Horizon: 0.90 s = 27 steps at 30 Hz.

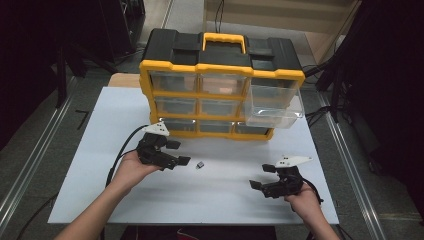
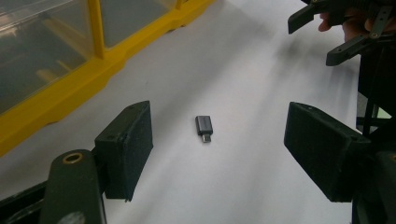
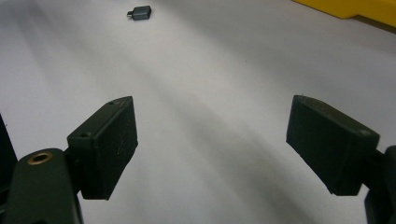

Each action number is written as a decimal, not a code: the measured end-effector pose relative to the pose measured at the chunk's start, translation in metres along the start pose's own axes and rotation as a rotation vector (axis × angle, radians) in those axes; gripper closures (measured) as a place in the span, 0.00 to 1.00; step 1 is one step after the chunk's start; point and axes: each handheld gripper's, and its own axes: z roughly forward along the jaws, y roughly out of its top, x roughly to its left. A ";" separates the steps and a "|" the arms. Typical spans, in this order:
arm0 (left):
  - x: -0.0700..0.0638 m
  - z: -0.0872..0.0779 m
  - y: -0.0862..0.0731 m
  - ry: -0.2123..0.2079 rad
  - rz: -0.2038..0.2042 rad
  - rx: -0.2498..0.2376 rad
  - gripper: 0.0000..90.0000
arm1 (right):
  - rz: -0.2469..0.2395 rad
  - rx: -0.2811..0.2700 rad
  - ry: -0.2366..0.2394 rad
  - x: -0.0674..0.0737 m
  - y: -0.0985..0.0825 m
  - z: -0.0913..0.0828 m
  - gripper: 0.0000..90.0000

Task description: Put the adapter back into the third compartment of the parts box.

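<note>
Left hand-held gripper [image 1: 180, 152]: held in the left hand [image 1: 131, 167] above the white table [image 1: 90, 150], jaws spread wide, grasping nothing, touching nothing. Seen along its own jaws [image 2: 217, 149]: small grey adapter [image 2: 204, 126] lying flat on the table between and just ahead of the two pads, apart from both.

Right hand-held gripper [image 1: 262, 176]: held in the right hand [image 1: 303, 202] near the table's front right, jaws likewise wide apart, empty, clear of the table surface. Along its own jaws [image 3: 212, 144]: bare table between the pads, adapter [image 3: 139, 12] well ahead at upper left.

Small grey adapter [image 1: 200, 164]: on the table, just beside the left gripper's jaw tips, well apart from the right gripper.

Yellow-and-black drawer organizer [image 1: 220, 75]: upright at the table's far edge, handle on top. One clear drawer [image 1: 274, 106] pulled out at the right side.
</note>
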 end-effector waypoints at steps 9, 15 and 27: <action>-0.001 0.011 0.008 0.000 0.014 -0.004 0.29 | 0.000 0.003 0.001 0.000 0.000 0.001 0.16; -0.003 0.021 0.013 0.008 0.030 0.007 0.29 | 0.000 0.004 -0.002 0.000 0.000 0.001 0.16; -0.008 0.038 0.019 0.030 0.050 -0.041 0.29 | -0.001 0.005 -0.003 0.000 0.000 0.000 0.16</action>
